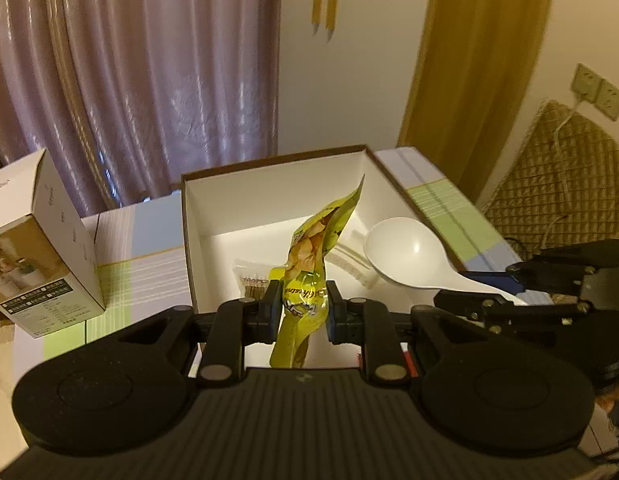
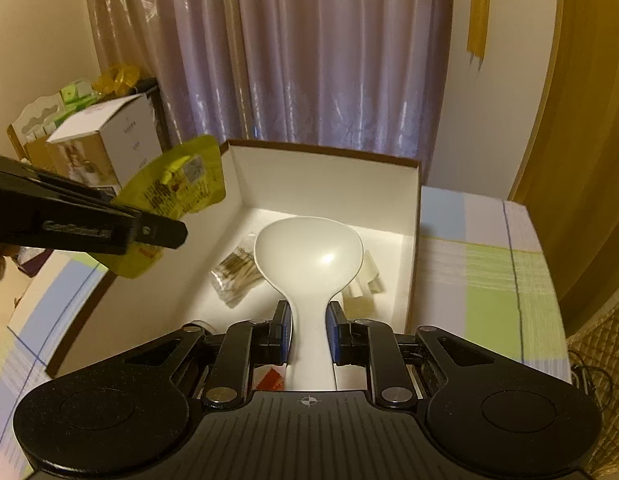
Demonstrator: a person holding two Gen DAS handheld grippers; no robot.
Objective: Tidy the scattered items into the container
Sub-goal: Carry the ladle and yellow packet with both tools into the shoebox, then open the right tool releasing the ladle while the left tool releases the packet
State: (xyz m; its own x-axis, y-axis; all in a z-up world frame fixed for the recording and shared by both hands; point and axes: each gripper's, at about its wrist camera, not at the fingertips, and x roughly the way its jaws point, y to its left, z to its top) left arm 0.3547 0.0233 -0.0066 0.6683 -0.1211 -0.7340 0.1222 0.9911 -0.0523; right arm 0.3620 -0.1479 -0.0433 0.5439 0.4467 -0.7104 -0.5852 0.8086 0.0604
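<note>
An open white box with a brown rim (image 1: 269, 160) (image 2: 325, 150) stands on the checked tablecloth. My left gripper (image 1: 303, 300) is shut on a yellow-green snack pouch (image 1: 317, 248), held over the box's near edge; the same pouch (image 2: 177, 188) shows at the left of the right wrist view. My right gripper (image 2: 309, 328) is shut on the handle of a white plastic spoon (image 2: 309, 256) (image 1: 405, 256), whose bowl hangs over the box. Inside the box lie a clear packet of small sticks (image 2: 233, 276) (image 1: 253, 280) and a pale folded item (image 2: 365, 280).
A tall printed carton (image 1: 41, 240) (image 2: 109, 148) stands on the table left of the box. Curtains hang behind. A quilted chair back (image 1: 569, 168) is at the right, and a shelf with green boxes (image 2: 69, 96) at the far left.
</note>
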